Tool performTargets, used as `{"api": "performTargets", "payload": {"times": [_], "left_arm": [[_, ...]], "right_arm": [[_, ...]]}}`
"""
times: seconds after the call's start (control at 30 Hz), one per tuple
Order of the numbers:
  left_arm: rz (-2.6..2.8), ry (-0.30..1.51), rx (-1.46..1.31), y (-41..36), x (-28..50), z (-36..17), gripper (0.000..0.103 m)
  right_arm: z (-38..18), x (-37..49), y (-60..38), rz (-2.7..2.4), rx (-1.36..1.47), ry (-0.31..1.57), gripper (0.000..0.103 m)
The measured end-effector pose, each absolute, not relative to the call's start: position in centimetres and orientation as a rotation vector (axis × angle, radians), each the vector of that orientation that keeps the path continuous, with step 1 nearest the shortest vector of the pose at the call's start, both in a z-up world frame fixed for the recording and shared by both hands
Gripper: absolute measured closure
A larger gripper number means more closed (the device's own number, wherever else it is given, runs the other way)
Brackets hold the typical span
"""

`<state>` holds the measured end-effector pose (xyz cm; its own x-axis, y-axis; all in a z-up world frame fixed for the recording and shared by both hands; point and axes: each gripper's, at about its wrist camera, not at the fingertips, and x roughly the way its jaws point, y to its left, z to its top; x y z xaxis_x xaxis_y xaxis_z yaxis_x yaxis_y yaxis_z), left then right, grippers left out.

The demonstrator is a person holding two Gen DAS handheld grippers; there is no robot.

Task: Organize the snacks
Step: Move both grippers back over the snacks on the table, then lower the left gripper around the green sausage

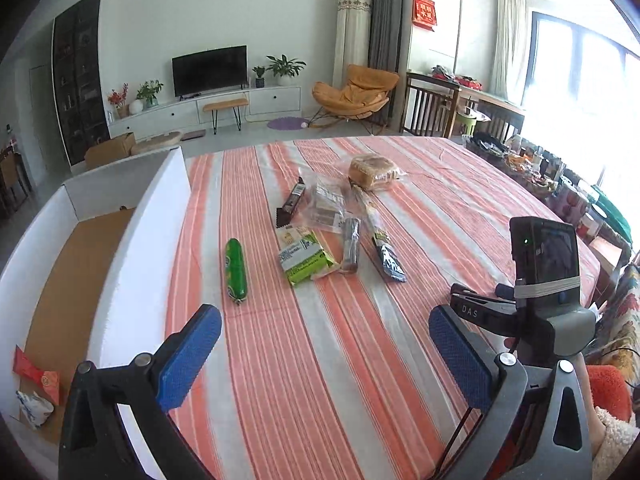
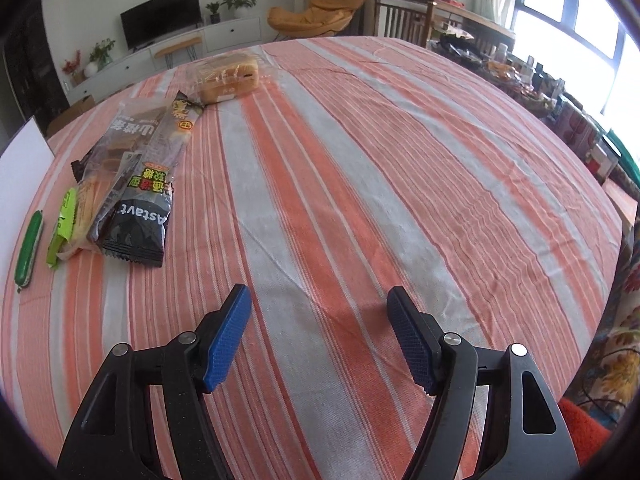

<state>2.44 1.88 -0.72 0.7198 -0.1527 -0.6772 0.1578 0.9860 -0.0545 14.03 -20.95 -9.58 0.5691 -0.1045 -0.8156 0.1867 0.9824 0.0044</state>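
- Daylight came from the windows (image 1: 592,64) far right of the jaws, blown out to white glare.
- The striped tablecloth (image 2: 340,184) ahead of the jaws was evenly bright, with soft, faint shadows beneath the blue pads (image 2: 226,340).
- Fisheye distortion curved the table edge; dark vignetting filled the corners.
- Focus was sharp at centre, softer toward the rims.
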Motion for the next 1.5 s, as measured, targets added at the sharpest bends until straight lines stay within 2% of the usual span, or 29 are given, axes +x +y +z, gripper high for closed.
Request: {"api": "performTargets", "payload": {"times": [0.23,0.43,1.5], "left_arm": [[-0.107,0.905,0.083,-0.6,6.6,-8.5,0.000],[-0.082,0.948,0.076,-0.2,7.4,-11.2,0.000],[-0.067,0.936,0.027,0.8,7.8,-11.7,0.000]], "right_arm": [[-9.5,13.8,-21.1,-0.183,0.099,0.950,0.024],[-9.4,13.7,-21.1,-0.186,0.099,0.946,0.022],[-9.3,13.9,-21.0,-0.181,0.096,0.948,0.018]]}}
